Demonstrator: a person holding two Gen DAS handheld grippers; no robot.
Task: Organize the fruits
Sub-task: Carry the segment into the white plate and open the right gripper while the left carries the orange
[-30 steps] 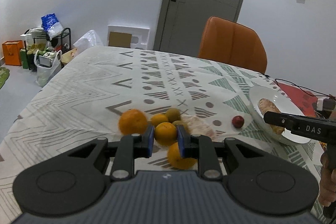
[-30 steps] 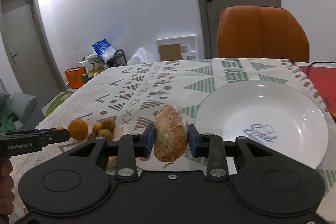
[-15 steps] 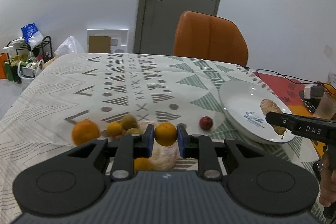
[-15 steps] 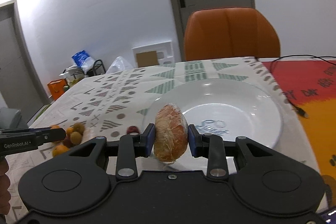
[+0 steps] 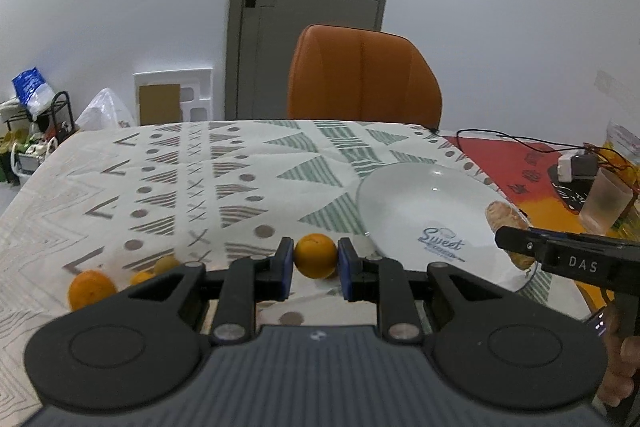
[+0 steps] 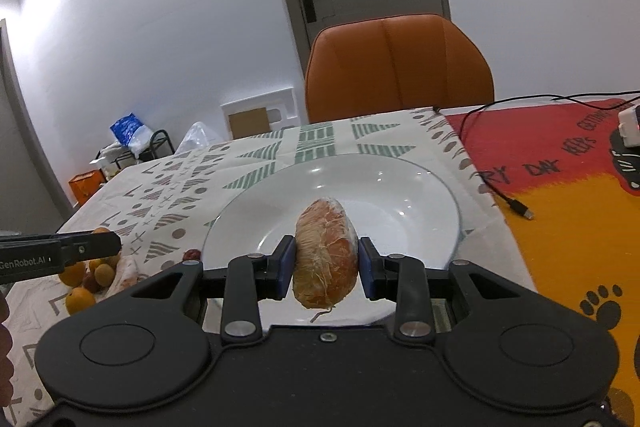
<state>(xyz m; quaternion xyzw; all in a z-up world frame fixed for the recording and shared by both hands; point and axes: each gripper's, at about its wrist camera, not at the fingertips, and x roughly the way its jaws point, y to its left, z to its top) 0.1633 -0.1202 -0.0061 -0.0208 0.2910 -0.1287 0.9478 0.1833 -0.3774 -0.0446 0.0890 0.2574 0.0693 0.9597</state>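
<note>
My left gripper (image 5: 315, 263) is shut on a small orange (image 5: 315, 255) and holds it above the tablecloth, just left of the white plate (image 5: 420, 203). My right gripper (image 6: 326, 267) is shut on a peeled pomelo segment (image 6: 326, 255) and holds it over the near part of the plate (image 6: 400, 187). The segment also shows in the left wrist view (image 5: 505, 219) at the plate's right rim. A pile of fruit lies on the cloth to the left: an orange (image 5: 91, 291), smaller fruits (image 5: 166, 264), and more in the right wrist view (image 6: 86, 273).
An orange chair (image 5: 364, 75) stands at the table's far side. A red and yellow mat (image 6: 568, 195) with a black cable (image 6: 508, 201) lies right of the plate. A plastic cup (image 5: 606, 201) and a white adapter (image 5: 576, 167) stand at the far right.
My left gripper lifted the small orange off the pile and carried it right towards the plate. My right gripper moved the pomelo segment right, from beside the plate to over it.
</note>
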